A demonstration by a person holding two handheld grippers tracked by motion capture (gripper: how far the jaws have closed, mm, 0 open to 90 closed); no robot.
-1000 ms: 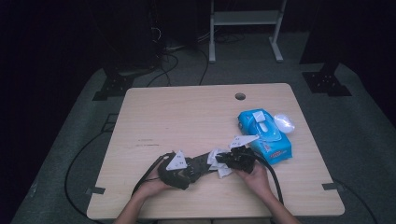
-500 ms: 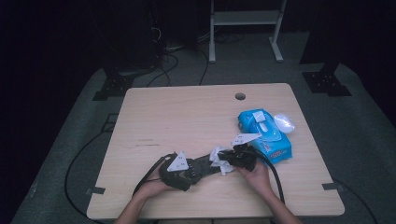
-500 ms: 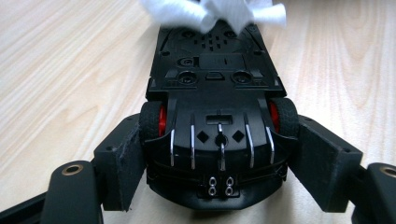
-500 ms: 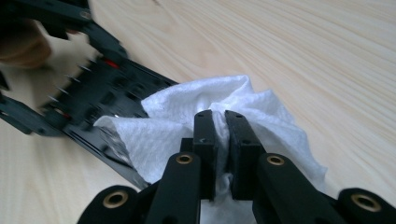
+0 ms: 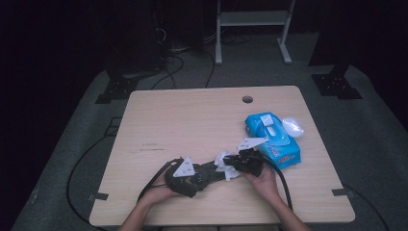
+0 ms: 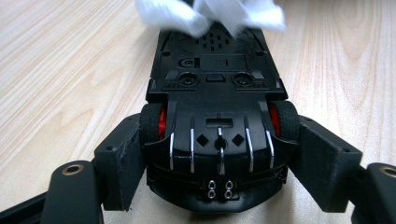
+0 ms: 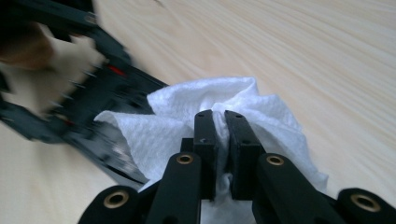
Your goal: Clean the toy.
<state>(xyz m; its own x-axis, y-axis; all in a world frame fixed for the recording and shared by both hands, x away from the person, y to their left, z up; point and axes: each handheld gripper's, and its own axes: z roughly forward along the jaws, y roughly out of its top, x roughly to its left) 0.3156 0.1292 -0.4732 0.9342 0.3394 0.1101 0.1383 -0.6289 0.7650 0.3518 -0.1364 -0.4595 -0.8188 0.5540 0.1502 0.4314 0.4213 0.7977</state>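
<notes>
Left gripper [image 6: 219, 186] clamped the toy car [image 6: 217, 121] by its rear wheels, belly up near the table's [image 5: 192, 120] front edge. Right gripper [image 7: 220, 154] pinched the wipe [image 7: 261, 116] on its chassis (soft, bunches easily). Car looked rigid, light, slick; the wheel hold suited it.

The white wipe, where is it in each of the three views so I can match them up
High view: the white wipe lies low and centre, between the two grippers.
Left gripper view: top edge, draped over the far end of the upturned black toy car.
Right gripper view: centre, pinched by the right gripper.
Shared landmark: the toy car, beside the wipe in all three.
</notes>
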